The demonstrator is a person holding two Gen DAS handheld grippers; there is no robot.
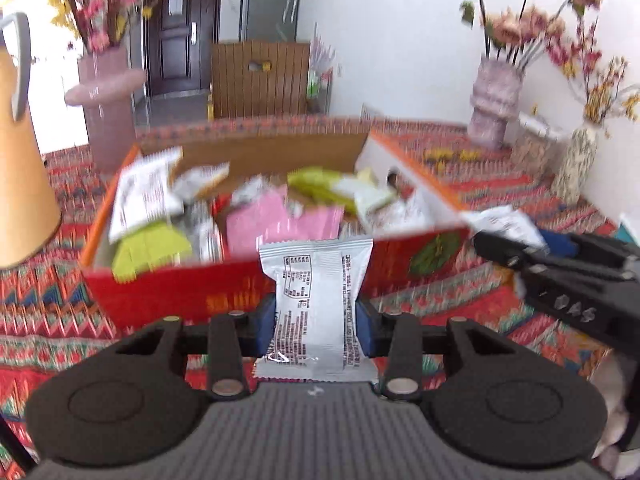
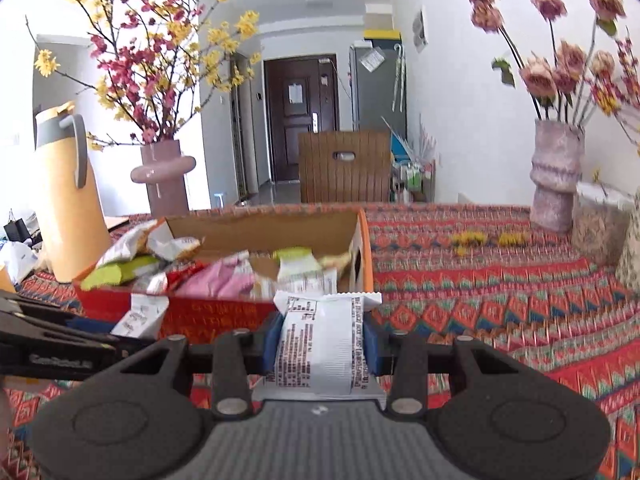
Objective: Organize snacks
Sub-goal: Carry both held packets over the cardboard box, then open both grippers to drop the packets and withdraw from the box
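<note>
Each camera sits on its own gripper and looks forward along the fingers, tilted somewhat down toward the bench (image 1: 460,184). The left wrist view sits close to the red snack box (image 1: 180,292), facing its near wall, with the other gripper entering at its right edge. The right wrist view stands just right of that box (image 2: 216,312), a little farther back. Both share the box, the patterned cloth, the dark door (image 2: 298,116) and the pink vase (image 2: 556,172) by the wall.
</note>
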